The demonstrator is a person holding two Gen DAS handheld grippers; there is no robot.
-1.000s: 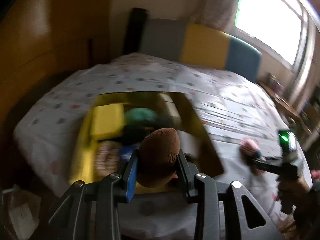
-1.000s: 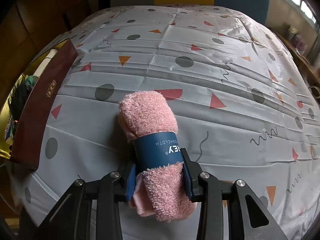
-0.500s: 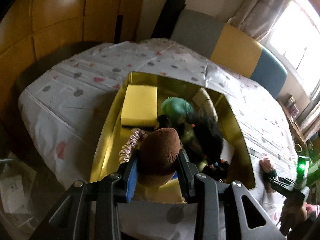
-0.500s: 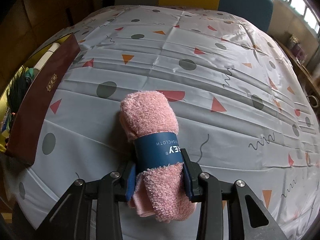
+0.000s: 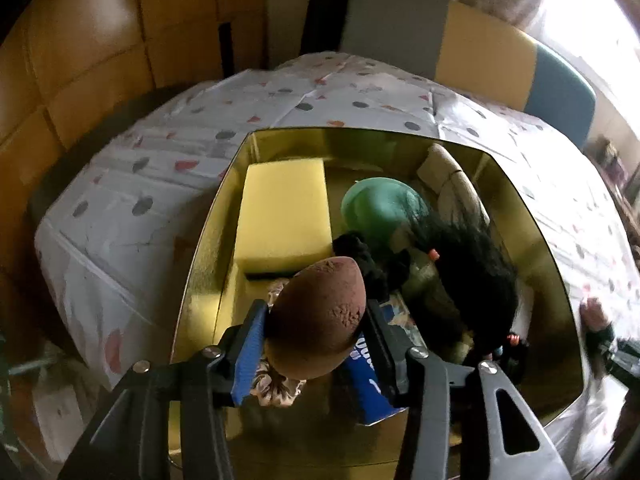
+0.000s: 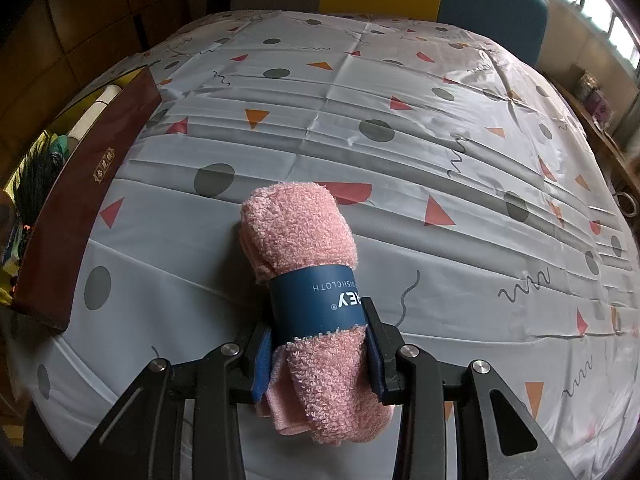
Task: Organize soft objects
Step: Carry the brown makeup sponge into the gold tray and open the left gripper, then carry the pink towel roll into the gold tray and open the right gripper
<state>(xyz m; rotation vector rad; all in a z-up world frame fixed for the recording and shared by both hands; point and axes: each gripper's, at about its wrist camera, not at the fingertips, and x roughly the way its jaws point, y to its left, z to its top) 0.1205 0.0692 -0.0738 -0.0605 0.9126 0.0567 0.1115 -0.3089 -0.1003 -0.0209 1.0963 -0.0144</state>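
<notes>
My left gripper (image 5: 316, 332) pinches a brown sponge (image 5: 316, 320) above the gold box (image 5: 532, 232), over the yellow foam (image 5: 284, 216) and green ball (image 5: 376, 204) inside. My right gripper (image 6: 318, 354) clamps a rolled pink towel (image 6: 300, 232) over the tablecloth (image 6: 440, 140), right of the box.

The left gripper (image 5: 316, 332), with the brown sponge (image 5: 316, 320), has moved over the gold box (image 5: 208, 248).
</notes>
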